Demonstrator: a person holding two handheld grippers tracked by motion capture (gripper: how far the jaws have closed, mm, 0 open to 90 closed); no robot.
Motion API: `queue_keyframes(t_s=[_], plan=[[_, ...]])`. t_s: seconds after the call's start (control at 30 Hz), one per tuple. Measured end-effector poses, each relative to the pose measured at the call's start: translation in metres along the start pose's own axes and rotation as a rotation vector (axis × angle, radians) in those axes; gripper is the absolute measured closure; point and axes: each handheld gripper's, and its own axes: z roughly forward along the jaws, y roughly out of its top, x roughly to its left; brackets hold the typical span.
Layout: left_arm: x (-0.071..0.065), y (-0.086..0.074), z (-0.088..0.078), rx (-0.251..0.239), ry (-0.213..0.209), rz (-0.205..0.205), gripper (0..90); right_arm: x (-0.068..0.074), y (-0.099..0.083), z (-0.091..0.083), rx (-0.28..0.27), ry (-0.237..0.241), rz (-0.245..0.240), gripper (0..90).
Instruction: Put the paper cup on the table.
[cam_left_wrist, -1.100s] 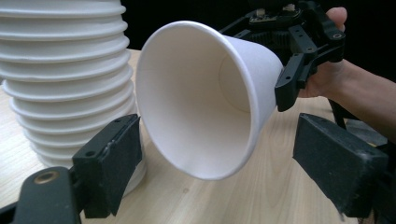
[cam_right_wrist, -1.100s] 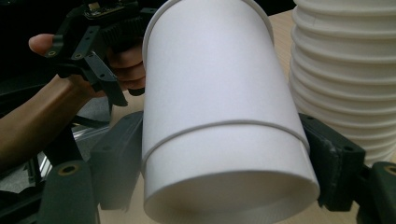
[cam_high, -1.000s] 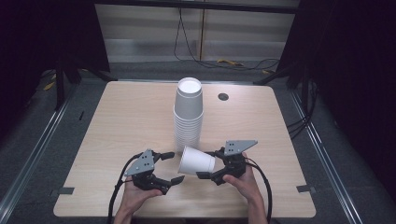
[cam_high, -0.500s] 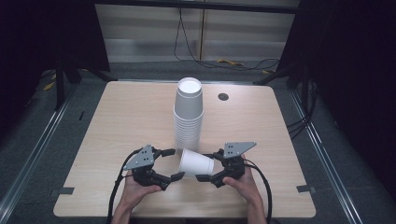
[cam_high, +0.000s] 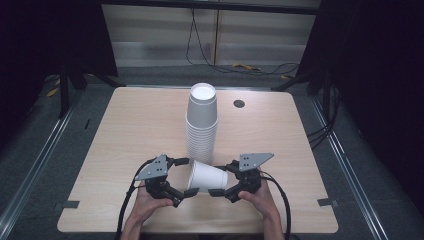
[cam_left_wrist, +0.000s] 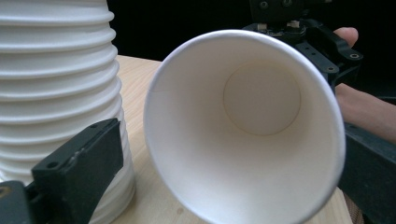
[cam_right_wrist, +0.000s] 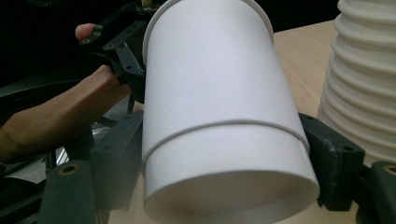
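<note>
Dark walls stand all around a light wooden table (cam_high: 125, 130). A tall stack of white paper cups (cam_high: 202, 125) stands in the middle of it, and that stack is the best place to count from.

Just in front of the stack, on the person's side, one paper cup (cam_high: 206, 176) lies sideways in the air. It looks like two cups pushed one into the other, because the right gripper view shows a second rim (cam_right_wrist: 219, 128) ringing its side. The wide mouth points away from the stack's right side, toward the left gripper (cam_high: 186, 176).

The right gripper (cam_high: 219, 181) sits in front of the stack and a bit to its right. Its two jaws press on both sides of the narrow bottom end, so it is clamped on the cup. It holds the bottom so the mouth stays free.

The left gripper sits in front of the stack and a bit to its left. Its jaws stand spread wide, one on each side of the cup's mouth, not squeezing yet. I think it is there to grab the rim and pull the two cups apart.

A small dark round hole (cam_high: 239, 103) sits behind the stack, to its right.
</note>
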Motion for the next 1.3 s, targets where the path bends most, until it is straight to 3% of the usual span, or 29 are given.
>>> queue_keyframes(t_s=[0.07, 0.13, 0.4, 0.67, 0.73, 0.77, 0.83, 1.0, 1.3], plan=[[0.000, 0.001, 0.003, 0.014, 0.005, 0.000, 0.0, 0.000, 0.000, 0.001, -0.005, 0.000, -0.002, 23.3], [0.001, 0.002, 0.006, 0.037, -0.019, 0.008, 0.0, 0.000, 0.000, 0.001, -0.002, 0.002, 0.000, 23.3], [0.001, 0.006, 0.011, 0.024, -0.080, 0.044, 4.6, 0.000, 0.001, 0.000, 0.009, 0.015, -0.011, 23.2], [0.001, 0.005, 0.013, 0.023, -0.082, 0.045, 4.8, 0.001, 0.001, 0.001, 0.019, 0.012, -0.023, 23.2], [0.002, 0.004, 0.012, 0.006, -0.099, 0.015, 5.9, 0.001, 0.001, 0.001, 0.018, 0.018, -0.022, 23.1], [0.003, 0.005, 0.011, 0.014, -0.106, 0.021, 6.5, 0.000, 0.001, 0.001, 0.018, 0.022, -0.022, 23.1], [0.002, 0.006, 0.010, 0.021, -0.089, 0.029, 7.4, 0.000, 0.001, 0.001, 0.022, 0.017, -0.023, 22.9], [0.001, 0.007, 0.007, 0.029, -0.109, 0.042, 10.2, 0.000, 0.001, 0.001, 0.019, 0.011, -0.030, 20.0], [-0.001, 0.008, 0.004, 0.072, -0.067, 0.053, 10.9, 0.000, -0.001, 0.001, -0.012, -0.041, -0.015, 14.3]])
